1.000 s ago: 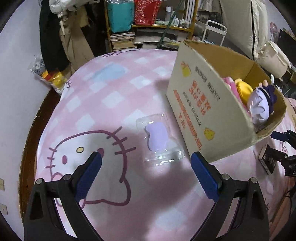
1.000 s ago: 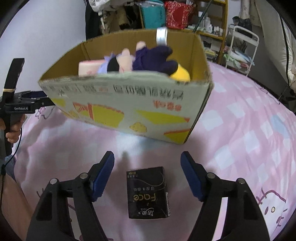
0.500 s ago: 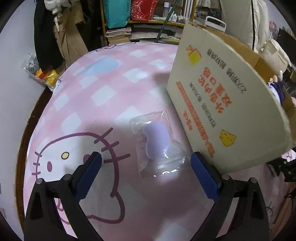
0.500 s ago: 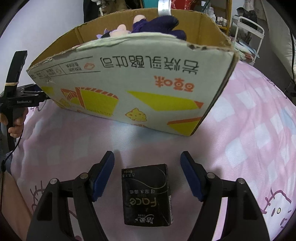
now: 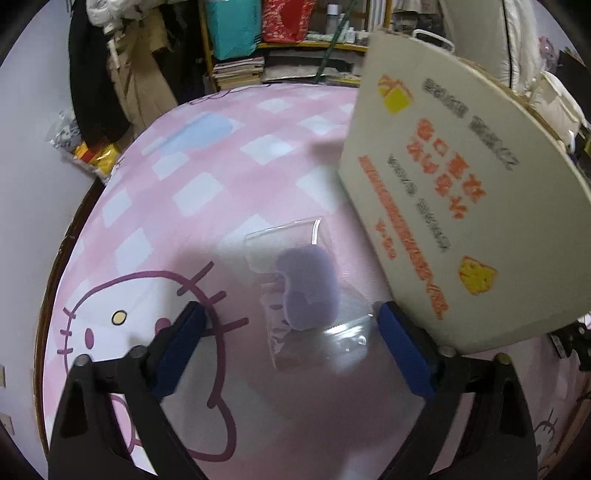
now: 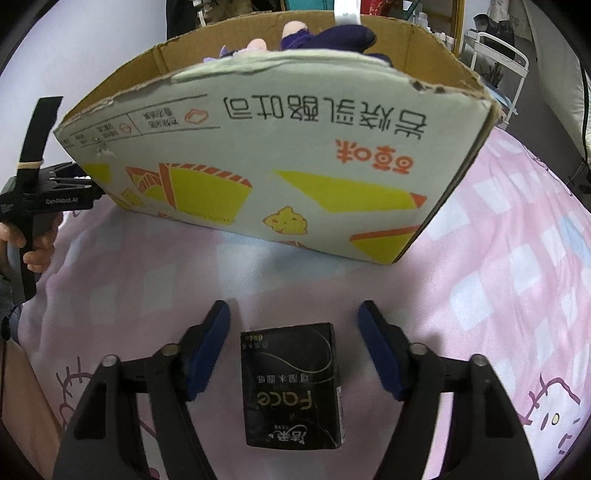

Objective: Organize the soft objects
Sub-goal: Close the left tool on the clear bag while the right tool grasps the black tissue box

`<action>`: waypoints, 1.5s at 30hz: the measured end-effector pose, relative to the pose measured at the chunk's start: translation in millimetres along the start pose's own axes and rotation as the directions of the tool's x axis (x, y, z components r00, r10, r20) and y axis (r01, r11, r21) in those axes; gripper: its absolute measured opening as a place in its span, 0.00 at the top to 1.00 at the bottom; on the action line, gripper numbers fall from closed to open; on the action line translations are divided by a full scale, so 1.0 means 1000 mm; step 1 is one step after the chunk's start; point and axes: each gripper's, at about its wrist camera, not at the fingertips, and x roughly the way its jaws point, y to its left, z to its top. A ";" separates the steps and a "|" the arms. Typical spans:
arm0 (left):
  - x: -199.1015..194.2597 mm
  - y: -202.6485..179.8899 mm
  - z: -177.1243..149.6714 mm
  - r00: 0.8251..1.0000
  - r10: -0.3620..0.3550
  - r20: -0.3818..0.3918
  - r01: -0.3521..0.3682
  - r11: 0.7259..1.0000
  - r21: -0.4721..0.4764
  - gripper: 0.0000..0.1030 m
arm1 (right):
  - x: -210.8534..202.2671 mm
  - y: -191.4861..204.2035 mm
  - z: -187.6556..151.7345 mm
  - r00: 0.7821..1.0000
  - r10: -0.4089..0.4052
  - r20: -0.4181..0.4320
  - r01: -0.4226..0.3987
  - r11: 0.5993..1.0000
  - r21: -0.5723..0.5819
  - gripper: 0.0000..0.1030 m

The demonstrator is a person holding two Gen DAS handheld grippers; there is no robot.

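A purple soft pad in a clear plastic bag [image 5: 308,288] lies on the pink bed cover, just left of the cardboard box [image 5: 443,206]. My left gripper [image 5: 290,332] is open low over it, the bag between the jaws. My right gripper [image 6: 293,332] is open over a black tissue pack [image 6: 291,387], which lies between its jaws in front of the box [image 6: 277,155]. Plush toys [image 6: 325,35] stick out of the box top.
The pink checked Hello Kitty bed cover [image 5: 166,206] fills both views. Shelves with bags and books [image 5: 258,44] and hanging clothes [image 5: 110,66] stand beyond the bed. The left gripper's handle and hand [image 6: 33,221] show at the left of the right wrist view.
Both grippers have come down and closer: the bagged pad and the tissue pack now sit between their open jaws, and the box looms larger.
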 end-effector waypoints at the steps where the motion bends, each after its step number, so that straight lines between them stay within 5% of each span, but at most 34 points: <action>1: -0.002 -0.002 -0.001 1.000 -0.001 0.006 0.001 1.000 0.010 0.21 | 0.000 0.000 0.000 1.000 -0.009 -0.003 0.009 1.000 -0.004 0.36; 4: -0.004 -0.008 0.001 1.000 -0.008 0.019 0.007 0.999 0.039 0.40 | 0.001 0.001 0.000 1.000 -0.009 -0.002 0.009 1.000 0.002 0.36; 9: -0.006 -0.002 0.001 1.000 -0.017 0.012 0.017 1.000 0.016 0.44 | 0.001 0.003 0.002 1.000 -0.016 -0.008 0.016 1.000 -0.003 0.36; 15: -0.016 0.011 0.000 0.999 -0.046 0.015 0.047 0.996 -0.074 0.62 | 0.005 0.009 0.000 1.000 -0.026 -0.012 0.026 1.000 -0.012 0.37; 21: -0.019 0.005 0.002 1.000 -0.023 0.011 0.023 0.998 -0.059 0.62 | 0.004 0.011 0.001 1.000 -0.025 -0.013 0.025 1.000 -0.010 0.37; 27: -0.014 0.004 0.004 1.000 -0.002 0.010 0.003 0.997 -0.082 0.46 | 0.006 0.011 -0.001 1.000 -0.024 -0.016 0.023 1.000 -0.013 0.37; 45: -0.005 0.022 0.018 0.998 -0.029 0.055 0.040 0.979 -0.202 0.46 | 0.005 0.008 -0.001 1.000 -0.021 -0.014 0.020 1.000 -0.015 0.37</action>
